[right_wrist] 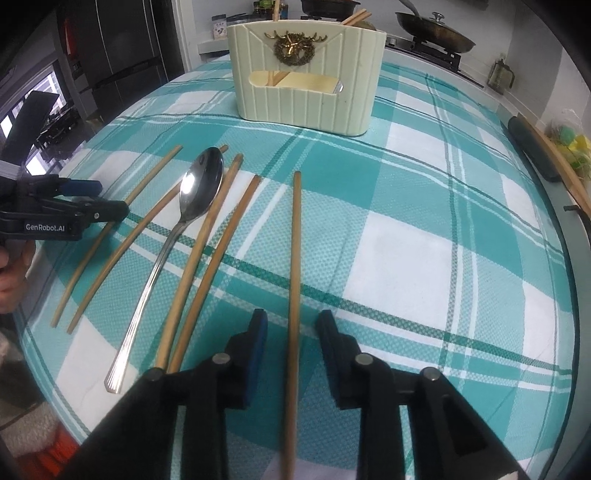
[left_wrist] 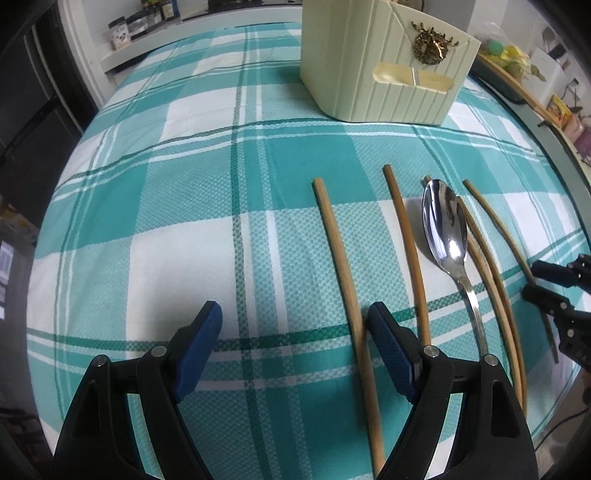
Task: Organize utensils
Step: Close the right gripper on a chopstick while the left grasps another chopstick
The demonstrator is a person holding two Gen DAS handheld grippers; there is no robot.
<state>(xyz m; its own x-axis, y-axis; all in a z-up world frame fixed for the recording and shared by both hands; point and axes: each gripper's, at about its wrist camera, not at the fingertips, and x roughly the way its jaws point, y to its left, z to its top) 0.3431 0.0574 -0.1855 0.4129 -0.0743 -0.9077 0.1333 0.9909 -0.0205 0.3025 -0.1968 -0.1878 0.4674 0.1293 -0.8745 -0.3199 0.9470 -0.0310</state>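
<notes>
Left gripper [left_wrist: 295, 321] gaped empty; right gripper [right_wrist: 291, 325] straddled a chopstick [right_wrist: 295, 258], contact unclear, its near end cut off

Home kitchen: stove [right_wrist: 432, 50], lidded pan [right_wrist: 436, 31].

A woven cloth [left_wrist: 207, 155] in teal and white check covers the table, matt, with a fine waffle-like weave showing up close; the chopsticks [right_wrist: 295, 266] on it look like plain wood or bamboo, tan, dull, unvarnished; the spoon [left_wrist: 445, 229] is polished metal, mirror-bright in the bowl, its handle ridged lengthwise; the holder [right_wrist: 306, 92] looks like cream plastic, ribbed, a soft sheen, with a brassy, glinting ornament [right_wrist: 294, 46] on its front; the left gripper [left_wrist: 295, 325] and right gripper [right_wrist: 291, 332] are matt black plastic, their pads [left_wrist: 388, 347] blue and finely textured, rubbery-looking.
</notes>
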